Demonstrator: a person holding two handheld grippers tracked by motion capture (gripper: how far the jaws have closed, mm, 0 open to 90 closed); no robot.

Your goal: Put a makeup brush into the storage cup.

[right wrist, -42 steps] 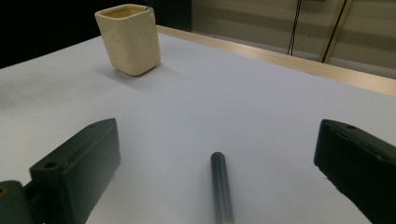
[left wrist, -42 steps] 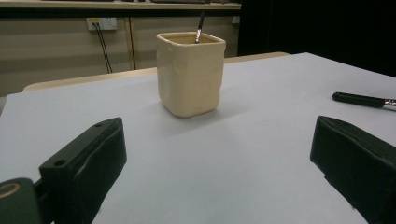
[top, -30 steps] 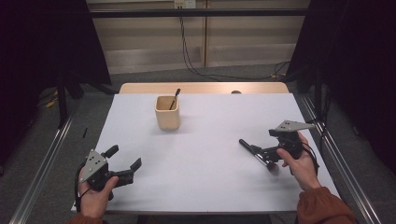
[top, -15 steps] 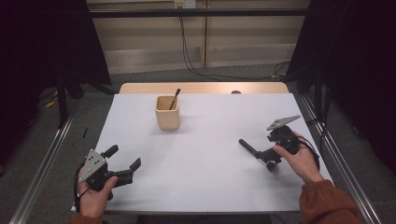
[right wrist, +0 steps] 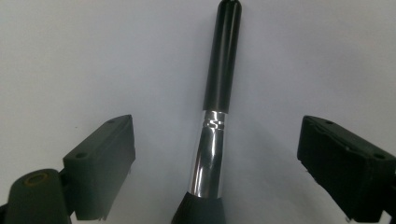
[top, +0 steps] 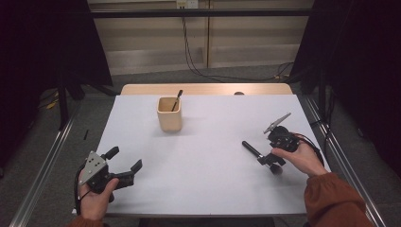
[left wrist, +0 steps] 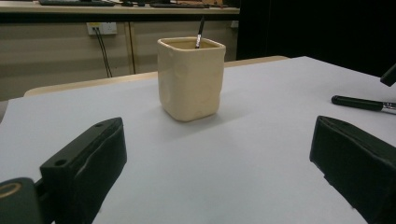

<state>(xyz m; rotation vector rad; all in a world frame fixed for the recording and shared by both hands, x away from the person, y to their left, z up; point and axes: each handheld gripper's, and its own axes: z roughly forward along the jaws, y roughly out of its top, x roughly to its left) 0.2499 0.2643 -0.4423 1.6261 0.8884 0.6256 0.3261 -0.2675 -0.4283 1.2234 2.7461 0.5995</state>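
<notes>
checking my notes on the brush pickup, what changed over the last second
The right hand-held gripper tipped and came down over the makeup brush on the table, which now lies between its jaws. They have just been closing but stand clear of it, so nothing is gripped yet. The left hand-held gripper, the cup and the brush inside it stayed put.
</notes>
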